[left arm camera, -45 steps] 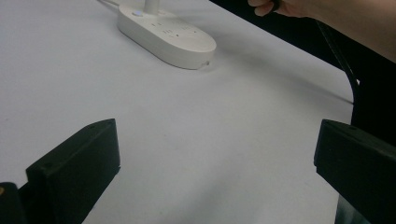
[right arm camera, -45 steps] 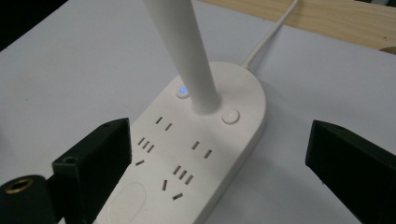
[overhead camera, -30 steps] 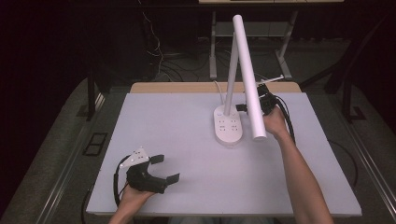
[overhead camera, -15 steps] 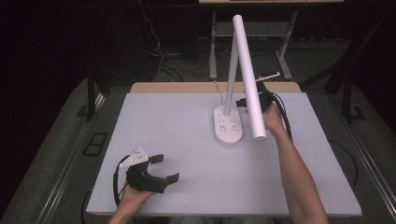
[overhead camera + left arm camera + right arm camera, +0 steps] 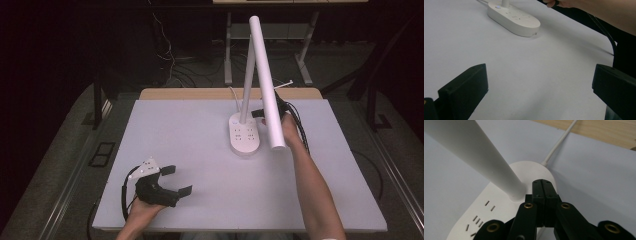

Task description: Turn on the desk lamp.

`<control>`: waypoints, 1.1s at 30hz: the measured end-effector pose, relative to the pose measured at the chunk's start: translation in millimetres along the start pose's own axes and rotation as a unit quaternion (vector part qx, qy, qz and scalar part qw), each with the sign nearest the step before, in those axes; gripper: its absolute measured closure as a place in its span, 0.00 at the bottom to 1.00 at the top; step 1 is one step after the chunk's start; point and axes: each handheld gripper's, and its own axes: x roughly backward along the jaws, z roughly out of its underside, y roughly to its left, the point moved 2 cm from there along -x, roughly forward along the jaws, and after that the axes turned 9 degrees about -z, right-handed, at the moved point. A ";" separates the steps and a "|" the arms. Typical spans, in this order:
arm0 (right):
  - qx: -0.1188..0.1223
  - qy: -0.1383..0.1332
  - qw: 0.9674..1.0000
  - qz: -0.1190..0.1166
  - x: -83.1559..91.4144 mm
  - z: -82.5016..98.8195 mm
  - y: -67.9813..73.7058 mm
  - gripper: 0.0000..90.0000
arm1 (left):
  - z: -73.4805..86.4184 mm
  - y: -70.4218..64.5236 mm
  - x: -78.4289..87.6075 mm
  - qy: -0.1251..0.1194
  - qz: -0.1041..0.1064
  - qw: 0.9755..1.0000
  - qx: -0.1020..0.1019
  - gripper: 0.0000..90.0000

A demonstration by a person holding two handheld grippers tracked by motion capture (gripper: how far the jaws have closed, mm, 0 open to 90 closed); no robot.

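Right claw (image 5: pixel 543 195) pinched tight, nothing held, just beside the white plastic lamp's oval socket base (image 5: pixel 244 134); a clumsy poke could tip it. Left claw (image 5: pixel 176 180) wide.

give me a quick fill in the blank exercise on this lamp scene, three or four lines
1. The right tool has its jaws pressed ____ above the lamp base.
2. The left tool rests near the table's front edge with its jaws ____.
3. The lamp base carries rows of socket ____.
4. The lamp's cord is coloured ____.

Missing words: together; open; slots; white
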 end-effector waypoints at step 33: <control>-0.004 0.008 1.000 -0.014 -17.4 7.5 1.6 1.00 | 0.6 -2.0 -2.2 0.004 0.001 1.000 -0.004 0.00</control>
